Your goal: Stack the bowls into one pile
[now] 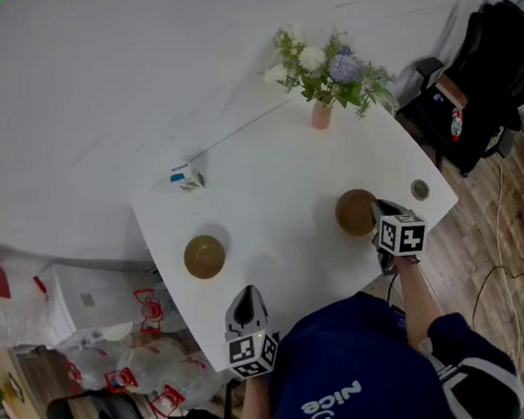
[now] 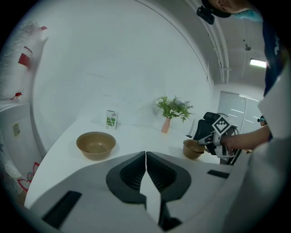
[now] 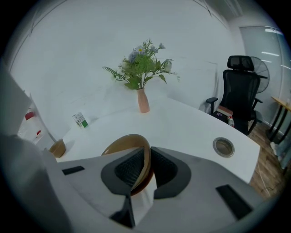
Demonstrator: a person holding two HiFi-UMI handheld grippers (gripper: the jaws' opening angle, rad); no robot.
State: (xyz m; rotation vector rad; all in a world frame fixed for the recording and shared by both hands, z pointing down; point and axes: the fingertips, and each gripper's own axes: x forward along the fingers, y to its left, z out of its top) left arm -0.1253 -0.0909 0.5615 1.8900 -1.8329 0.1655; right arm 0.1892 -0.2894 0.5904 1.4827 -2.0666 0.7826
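Two brown bowls stand apart on the white table (image 1: 269, 185). The left bowl (image 1: 204, 256) (image 2: 96, 144) (image 3: 57, 148) sits alone near the table's left side. My right gripper (image 1: 375, 210) (image 3: 149, 152) (image 2: 200, 143) is shut on the near rim of the right bowl (image 1: 356, 212) (image 3: 125, 145) (image 2: 193, 149); the rim runs between its pads, and the bowl tilts slightly. My left gripper (image 1: 245, 293) (image 2: 145, 154) hangs at the table's front edge, shut, with nothing in it.
A pink vase of flowers (image 1: 322, 113) stands at the table's far edge, a small carton (image 1: 185, 177) at the far left corner. A round cable port (image 1: 420, 189) lies right of the held bowl. A black office chair (image 1: 496, 52) and plastic bags (image 1: 102, 367) flank the table.
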